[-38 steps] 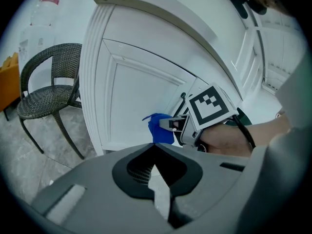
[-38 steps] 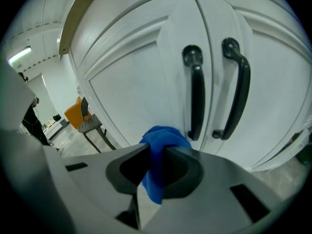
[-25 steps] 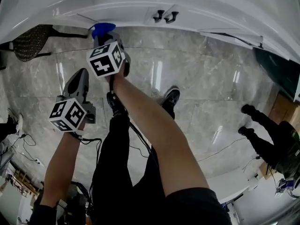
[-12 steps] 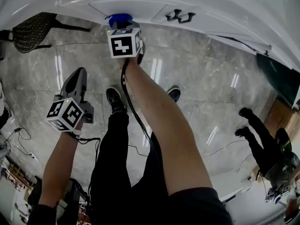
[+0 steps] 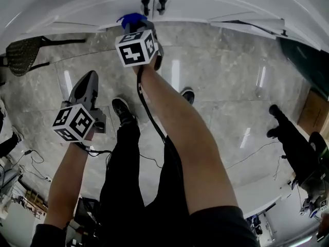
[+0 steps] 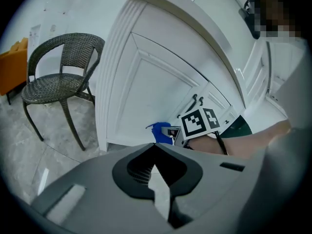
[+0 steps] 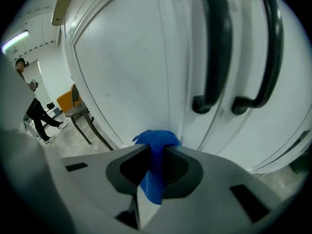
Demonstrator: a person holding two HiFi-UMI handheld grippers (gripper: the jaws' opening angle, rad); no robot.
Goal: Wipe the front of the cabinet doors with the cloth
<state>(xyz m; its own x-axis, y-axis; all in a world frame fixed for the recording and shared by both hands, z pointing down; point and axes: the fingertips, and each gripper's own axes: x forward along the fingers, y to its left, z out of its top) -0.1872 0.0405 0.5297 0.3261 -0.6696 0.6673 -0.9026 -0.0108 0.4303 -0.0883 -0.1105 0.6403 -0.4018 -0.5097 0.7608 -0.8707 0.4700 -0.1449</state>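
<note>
Fingers [image 7: 204, 160] of my right gripper [image 7: 155, 155], pinching the cloth [image 7: 156, 143], have advanced it along the cabinet doors [image 7: 122, 72] to just below the handles [image 7: 217, 57], so wiping is progressing; left gripper [image 6: 155, 147] idles, pressed together.

Your right gripper [image 5: 135, 25] swept along the cabinet door [image 5: 97, 5] toward three o'clock, your blue cloth [image 5: 131, 19] now close beneath the pair of black handles [image 5: 162, 5], handles gone from well apart at its three o'clock to near at its two o'clock

Glossy cabinet doors [image 7: 126, 72], soft cloth [image 7: 156, 147]
</note>
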